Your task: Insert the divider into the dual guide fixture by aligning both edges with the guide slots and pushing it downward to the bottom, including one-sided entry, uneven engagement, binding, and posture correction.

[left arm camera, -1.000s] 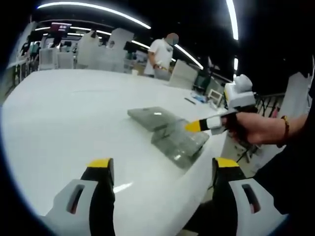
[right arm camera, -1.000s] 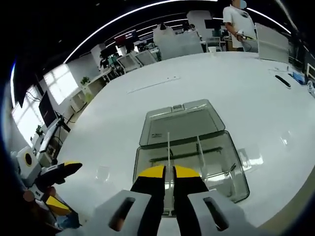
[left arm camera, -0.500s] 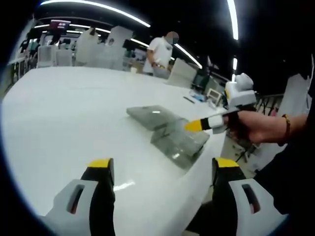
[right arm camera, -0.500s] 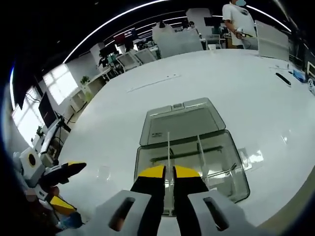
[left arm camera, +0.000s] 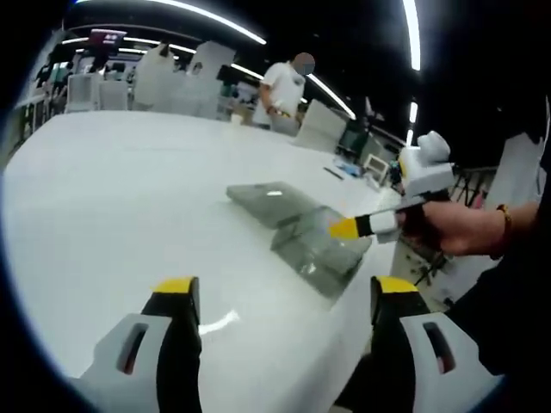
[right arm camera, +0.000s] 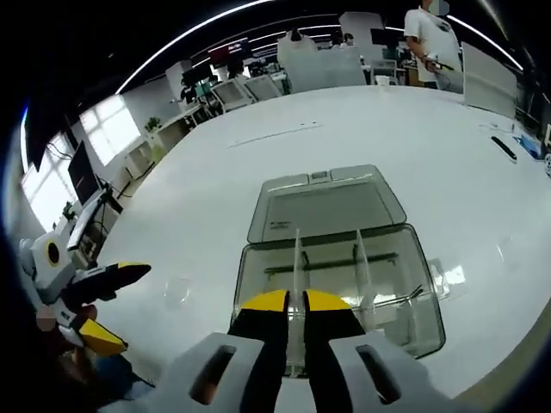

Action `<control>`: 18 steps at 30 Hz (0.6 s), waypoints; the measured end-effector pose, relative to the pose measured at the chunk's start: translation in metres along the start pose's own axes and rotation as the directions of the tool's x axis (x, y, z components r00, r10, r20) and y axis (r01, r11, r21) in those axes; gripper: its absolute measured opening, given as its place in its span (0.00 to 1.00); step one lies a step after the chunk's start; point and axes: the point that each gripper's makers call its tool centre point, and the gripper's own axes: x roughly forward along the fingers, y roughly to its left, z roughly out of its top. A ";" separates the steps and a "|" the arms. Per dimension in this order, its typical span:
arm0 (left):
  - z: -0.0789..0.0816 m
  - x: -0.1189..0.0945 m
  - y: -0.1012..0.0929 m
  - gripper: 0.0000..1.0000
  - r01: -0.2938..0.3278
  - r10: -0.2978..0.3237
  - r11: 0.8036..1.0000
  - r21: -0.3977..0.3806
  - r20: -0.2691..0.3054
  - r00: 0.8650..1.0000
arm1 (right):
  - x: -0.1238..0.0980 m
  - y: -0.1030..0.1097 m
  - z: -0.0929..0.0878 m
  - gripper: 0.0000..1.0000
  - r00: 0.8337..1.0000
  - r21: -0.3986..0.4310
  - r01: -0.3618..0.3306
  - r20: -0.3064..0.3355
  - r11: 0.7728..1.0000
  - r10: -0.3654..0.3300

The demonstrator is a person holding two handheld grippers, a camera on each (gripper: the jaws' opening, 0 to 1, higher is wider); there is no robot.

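Divider (right arm camera: 295,258) pinched in my right gripper (right arm camera: 295,303) has barely moved above the fixture (right arm camera: 344,284); left gripper (left arm camera: 284,288) fingers stay spread.

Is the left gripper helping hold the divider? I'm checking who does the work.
No. The left gripper is open over bare table; the right gripper pinches the divider.

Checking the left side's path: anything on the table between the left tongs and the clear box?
Nothing: in the left gripper view, bare white table lies between the open left tongs and the clear box.
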 end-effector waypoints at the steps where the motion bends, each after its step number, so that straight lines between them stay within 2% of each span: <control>1: 0.001 0.000 0.000 0.79 0.001 -0.001 1.000 0.002 0.001 1.000 | 0.001 -0.001 -0.001 0.00 1.000 -0.003 -0.001 -0.005 1.000 0.001; 8: 0.006 0.000 0.004 0.79 -0.011 0.011 1.000 0.006 0.008 1.000 | 0.007 0.000 -0.006 0.00 0.999 -0.021 -0.008 -0.036 1.000 0.007; 14: 0.009 0.001 0.006 0.79 -0.018 0.018 1.000 0.007 0.016 1.000 | 0.006 -0.001 -0.007 0.01 0.999 -0.035 -0.019 -0.032 0.999 0.018; 18: 0.009 0.001 0.001 0.79 -0.011 0.011 1.000 0.012 0.016 1.000 | 0.006 0.000 -0.007 0.03 0.998 -0.041 -0.044 -0.036 0.998 0.043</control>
